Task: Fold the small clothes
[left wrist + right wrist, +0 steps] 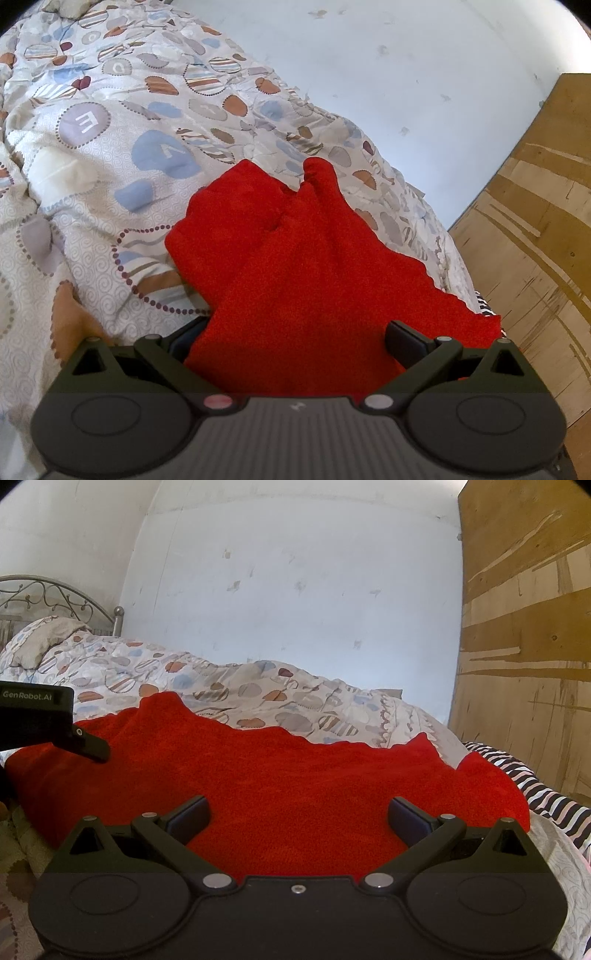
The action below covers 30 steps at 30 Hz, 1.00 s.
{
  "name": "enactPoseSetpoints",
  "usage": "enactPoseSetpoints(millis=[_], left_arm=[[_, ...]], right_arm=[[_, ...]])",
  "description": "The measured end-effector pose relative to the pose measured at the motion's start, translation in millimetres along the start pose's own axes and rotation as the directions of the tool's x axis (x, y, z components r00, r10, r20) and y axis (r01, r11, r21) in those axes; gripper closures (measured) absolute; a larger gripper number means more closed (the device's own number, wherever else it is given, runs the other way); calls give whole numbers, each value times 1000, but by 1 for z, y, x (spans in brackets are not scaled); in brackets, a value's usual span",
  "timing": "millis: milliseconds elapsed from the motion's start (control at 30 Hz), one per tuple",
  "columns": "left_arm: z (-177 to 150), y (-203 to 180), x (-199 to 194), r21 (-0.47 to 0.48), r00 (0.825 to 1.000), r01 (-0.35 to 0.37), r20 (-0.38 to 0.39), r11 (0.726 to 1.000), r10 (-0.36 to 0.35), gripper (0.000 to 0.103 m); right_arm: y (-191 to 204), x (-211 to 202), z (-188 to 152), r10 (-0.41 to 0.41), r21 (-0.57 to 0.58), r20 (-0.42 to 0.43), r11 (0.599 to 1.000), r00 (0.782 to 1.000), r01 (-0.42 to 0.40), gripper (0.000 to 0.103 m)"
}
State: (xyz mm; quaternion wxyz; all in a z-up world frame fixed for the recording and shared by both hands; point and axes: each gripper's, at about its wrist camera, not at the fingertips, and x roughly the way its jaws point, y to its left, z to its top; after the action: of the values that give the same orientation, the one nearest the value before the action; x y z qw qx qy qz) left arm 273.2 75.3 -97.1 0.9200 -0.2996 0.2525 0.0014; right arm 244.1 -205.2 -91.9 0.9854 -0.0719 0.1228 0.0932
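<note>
Red garment spread on the bed, both claws wide over its near edge.

We see the red garment lying on the patterned quilt, bunched toward 12 o'clock in the left wrist view. The left claw stands open with cloth draped between its fingers, nothing pinched; the right claw is likewise open, above the fabric. We judge both are placed at the hem to take it for a fold. Wooden board at 3 o'clock.
</note>
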Motion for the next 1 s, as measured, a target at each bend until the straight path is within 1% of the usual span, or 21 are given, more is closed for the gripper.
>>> enactPoseSetpoints(millis=[133, 200, 267, 333, 400, 433, 467, 500, 533, 567, 600, 667, 733, 800, 833, 900, 967, 1000], left_arm=[[-1, 0, -1, -1, 1000, 0, -4, 1000, 0, 1], [1, 0, -1, -9, 1000, -7, -17, 1000, 7, 2], [3, -2, -2, -11, 999, -39, -27, 999, 39, 9], [2, -6, -3, 0, 997, -74, -28, 997, 74, 13], [1, -8, -4, 8, 995, -95, -21, 995, 95, 16], [0, -8, -5, 1, 994, -106, -15, 994, 106, 20], [0, -8, -6, -10, 994, -112, -9, 994, 112, 27], [0, -7, -7, -23, 993, -118, -3, 993, 118, 30], [0, -7, -9, -39, 992, -122, 5, 992, 123, 36], [1, -6, -10, -49, 992, -124, 11, 991, 124, 42], [2, -6, -10, -56, 992, -123, 17, 991, 124, 45], [2, -7, -11, -67, 993, -112, 29, 991, 115, 55], [2, -11, -13, -67, 993, -110, 41, 992, 113, 61], [4, -19, -16, -39, 992, -109, 59, 993, 111, 66], [6, -26, -17, -10, 992, -103, 75, 995, 103, 68], [10, -43, -20, 83, 991, -91, 109, 992, 81, 69], [15, -63, -22, 187, 990, -75, 135, 980, 50, 71], [17, -72, -23, 222, 990, -60, 141, 973, 29, 71]], right_arm=[[0, 0, 0, 0, 0, -1, 1000, 1000, 0, 0], [0, 0, 0, 1, 1, 0, 1000, 1000, -1, 0], [0, 0, 0, 1, 1, -3, 1000, 1000, -1, 0], [0, 1, 1, 0, 1, -6, 1000, 1000, 0, 0], [0, 0, 1, 0, 1, -7, 1000, 1000, 0, 0], [1, 0, 1, 0, 2, -8, 1000, 1000, 0, 0], [0, 1, 1, 1, 2, -11, 1000, 1000, -1, 0], [0, 1, 2, 1, 1, -15, 1000, 1000, -1, 0], [1, 2, 3, 0, 0, -18, 1000, 1000, 0, 0], [1, 2, 4, -1, -1, -24, 1000, 1000, 1, 0], [2, 3, 5, -2, -3, -31, 1000, 1000, 2, 0], [3, 3, 7, -13, -4, -48, 1000, 999, 12, 0], [4, 3, 10, -22, -7, -64, 1000, 998, 22, 0], [3, 3, 13, -23, -4, -82, 1000, 996, 23, 0], [2, 2, 15, -19, -2, -88, 1000, 996, 19, 0], [-2, -3, 20, -4, -3, -96, 1000, 995, 4, 0], [-10, -13, 25, -2, -7, -79, 1000, 997, 1, 0], [-14, -18, 27, -7, -13, -70, 1000, 997, 7, 0]])
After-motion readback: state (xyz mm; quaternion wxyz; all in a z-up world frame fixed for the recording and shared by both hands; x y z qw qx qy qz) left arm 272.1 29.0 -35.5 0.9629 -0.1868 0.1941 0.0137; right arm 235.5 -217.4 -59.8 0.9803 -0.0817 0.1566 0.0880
